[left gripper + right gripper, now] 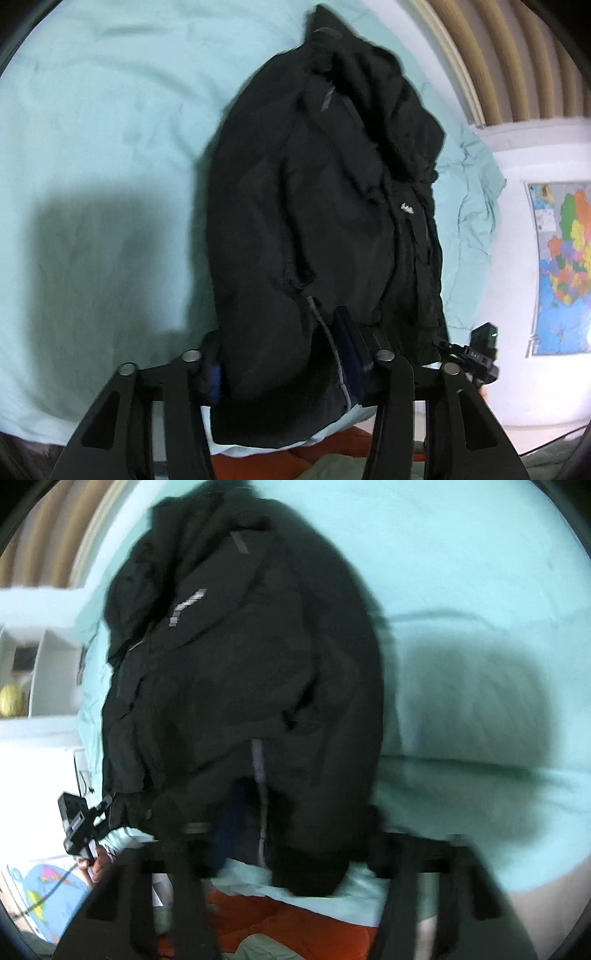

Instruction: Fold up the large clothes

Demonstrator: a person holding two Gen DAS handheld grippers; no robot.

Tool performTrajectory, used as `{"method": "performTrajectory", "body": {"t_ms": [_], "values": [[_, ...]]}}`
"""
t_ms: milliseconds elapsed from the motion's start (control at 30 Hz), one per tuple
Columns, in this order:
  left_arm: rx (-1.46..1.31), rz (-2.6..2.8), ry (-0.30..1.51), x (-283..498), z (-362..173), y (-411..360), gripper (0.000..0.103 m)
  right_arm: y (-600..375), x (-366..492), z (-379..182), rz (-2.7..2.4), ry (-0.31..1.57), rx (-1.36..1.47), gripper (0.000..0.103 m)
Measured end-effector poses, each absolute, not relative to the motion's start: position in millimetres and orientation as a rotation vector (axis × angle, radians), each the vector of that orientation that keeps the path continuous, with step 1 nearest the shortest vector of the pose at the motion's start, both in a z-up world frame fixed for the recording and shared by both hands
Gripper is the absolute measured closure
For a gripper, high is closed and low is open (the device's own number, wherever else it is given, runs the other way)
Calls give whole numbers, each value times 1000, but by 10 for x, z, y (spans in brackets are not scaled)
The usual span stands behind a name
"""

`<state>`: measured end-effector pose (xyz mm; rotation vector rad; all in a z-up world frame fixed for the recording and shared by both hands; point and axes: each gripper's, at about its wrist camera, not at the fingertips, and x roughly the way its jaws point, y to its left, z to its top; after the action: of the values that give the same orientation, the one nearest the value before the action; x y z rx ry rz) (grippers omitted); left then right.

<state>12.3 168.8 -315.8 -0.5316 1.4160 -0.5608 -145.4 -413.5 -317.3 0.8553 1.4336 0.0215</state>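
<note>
A black jacket lies lengthwise on a bed covered with a pale turquoise sheet, its collar end far from the cameras and its hem end at the near edge of the mattress. The garment is already doubled over along its length, with grey reflective strips and a small white logo showing on the upper layer.

Left wrist view: the left gripper has its two fingers closed on the near hem of the jacket, the bunched black cloth and a blue lining filling the gap between them. The other gripper appears at the right edge of this view, at the jacket's adjacent hem corner.

Right wrist view (blurred): the right gripper likewise has hem cloth between its fingers, pinched rather than loose; a grey zip strip runs down into the gap. The left gripper shows at the lower left, at the jacket's neighbouring corner, with part of a hand behind it.

Surroundings: a coloured wall map hangs beside the bed; striped beige curtains stand beyond the far end; white shelving holds a yellow round object. An orange cloth lies below the mattress edge. Dark shadows fall on the sheet beside the jacket.
</note>
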Motion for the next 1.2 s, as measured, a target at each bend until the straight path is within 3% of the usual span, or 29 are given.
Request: {"method": "performTrajectory", "body": {"t_ms": [100, 300, 533, 833, 1033, 1200], "values": [[-541, -584, 1353, 174, -2954, 1693, 79, -4135, -1381, -2947, 15, 1393, 789, 73], [-562, -607, 1226, 436, -2546, 1695, 85, -4199, -1013, -2448, 48, 1286, 710, 77], [-566, -632, 1104, 821, -2132, 1508, 86, -4318, -460, -2128, 56, 1207, 653, 78], [-559, -570, 986, 1906, -1704, 1212, 86, -4693, 644, -1771, 43, 1095, 577, 79], [-601, -469, 972, 3012, -1726, 807, 86, -4926, 1652, -1728, 23, 1050, 535, 78], [-551, -331, 1021, 3856, -2090, 399, 85, -5029, 2671, -2132, -36, 1093, 503, 77]]}}
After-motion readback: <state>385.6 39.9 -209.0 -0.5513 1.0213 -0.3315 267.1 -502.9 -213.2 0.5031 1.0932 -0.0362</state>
